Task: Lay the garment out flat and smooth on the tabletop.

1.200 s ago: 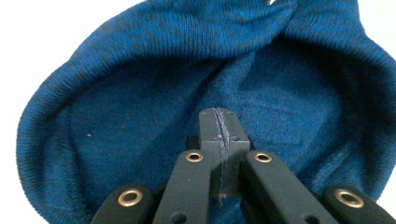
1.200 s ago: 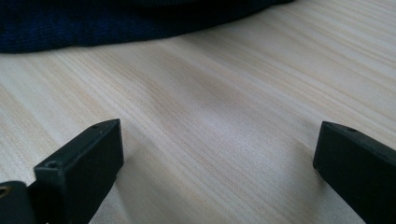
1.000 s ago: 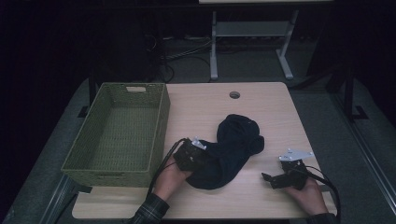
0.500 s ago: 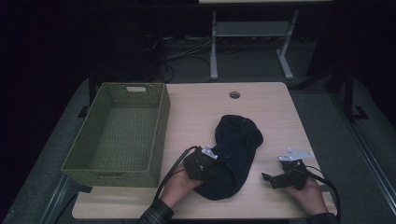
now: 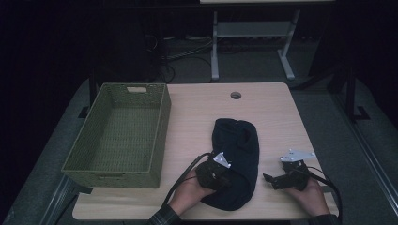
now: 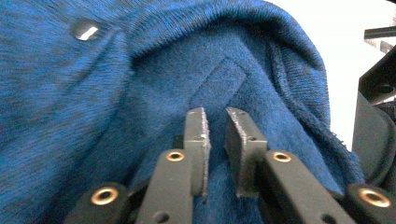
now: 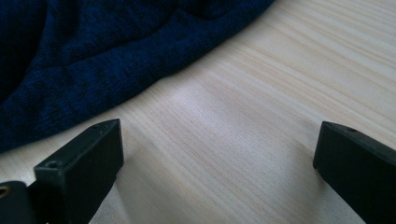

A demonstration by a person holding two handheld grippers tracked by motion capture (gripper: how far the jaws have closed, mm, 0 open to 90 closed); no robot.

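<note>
Scanning from the left: basket (image 5: 119, 131) sits left of the garment (image 5: 237, 159), nothing in it. Garment is a dark blue knit, bunched on the table (image 5: 197, 112), well apart from the basket. Left gripper (image 6: 215, 140) rests on the garment's near-left part; jaws have just been opening, narrow gap, fabric beneath but not pinched. Right gripper (image 7: 215, 163) hovers just right of the garment over bare wood, jaws spread wide, holding nothing. Judgement: early stage; garment still needs a grip, folding or bunching, then transfer into the basket.
</note>
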